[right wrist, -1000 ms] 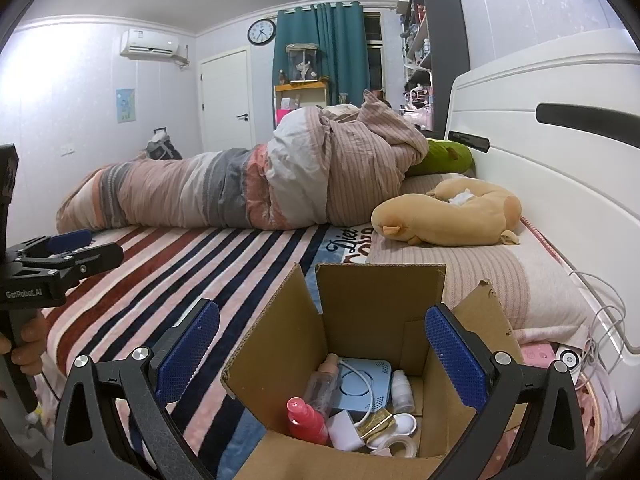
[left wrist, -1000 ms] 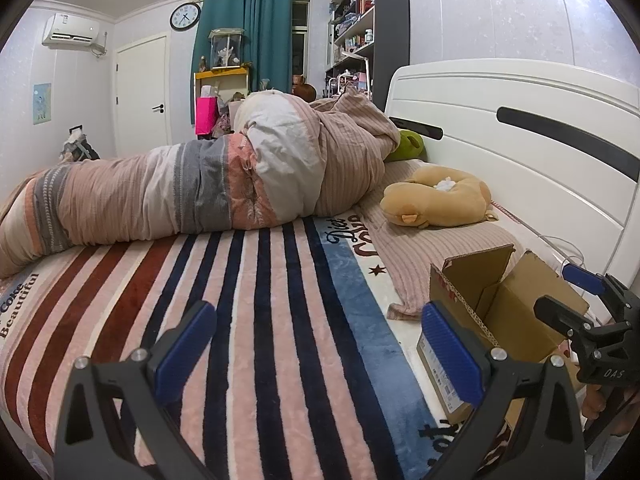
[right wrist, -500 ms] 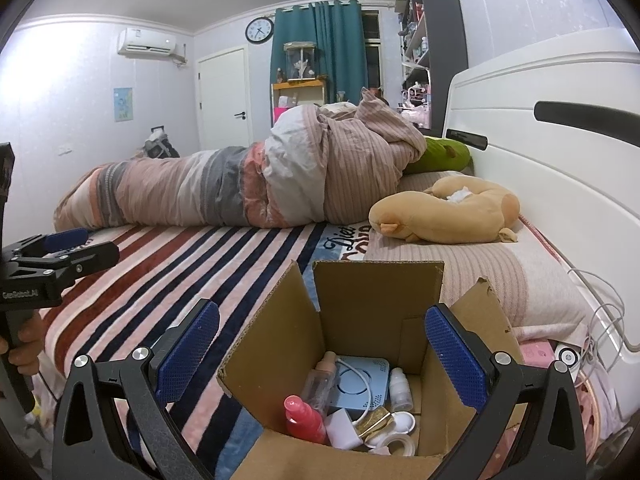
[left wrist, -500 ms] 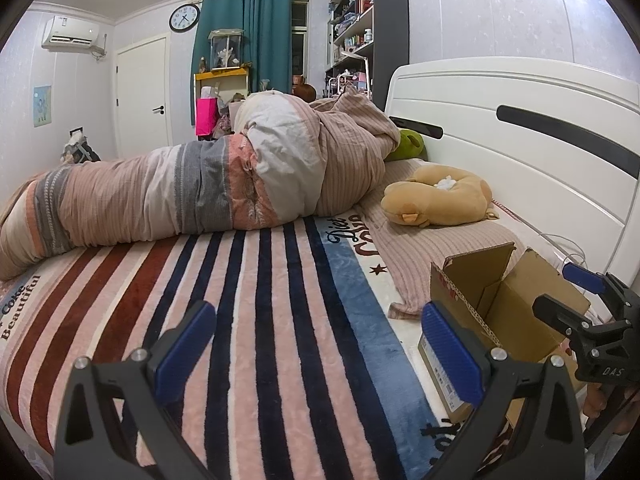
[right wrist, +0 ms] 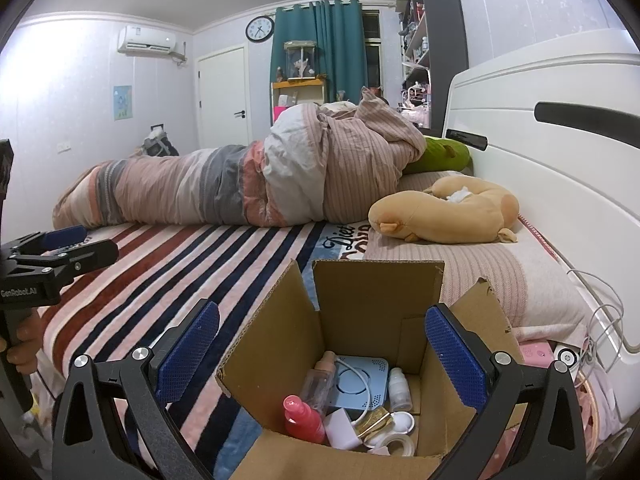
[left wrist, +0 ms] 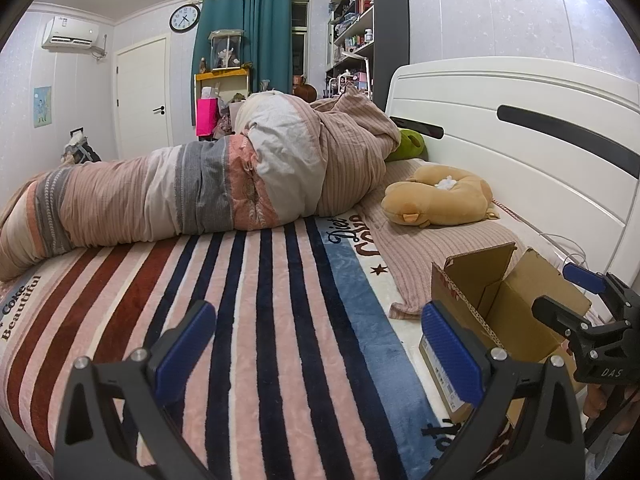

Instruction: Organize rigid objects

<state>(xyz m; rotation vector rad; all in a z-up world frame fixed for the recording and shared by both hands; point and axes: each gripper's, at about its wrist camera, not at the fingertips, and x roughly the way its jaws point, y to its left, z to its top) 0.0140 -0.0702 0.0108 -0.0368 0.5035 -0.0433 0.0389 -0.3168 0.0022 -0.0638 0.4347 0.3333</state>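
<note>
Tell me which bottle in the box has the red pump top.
The red bottle at the near left of the cardboard box. The clear bottle behind it has a tan cap, and the small white bottle sits further right.

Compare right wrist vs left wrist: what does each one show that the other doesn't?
Right wrist only: the cardboard box interior, holding a pink spray bottle, a blue device, a small white bottle and tape rolls. It also shows the left gripper from outside.

Left wrist only: the box's outer labelled side and the right gripper from outside.

Both: the striped blanket, rolled duvet and tan plush. Both grippers are open.
</note>
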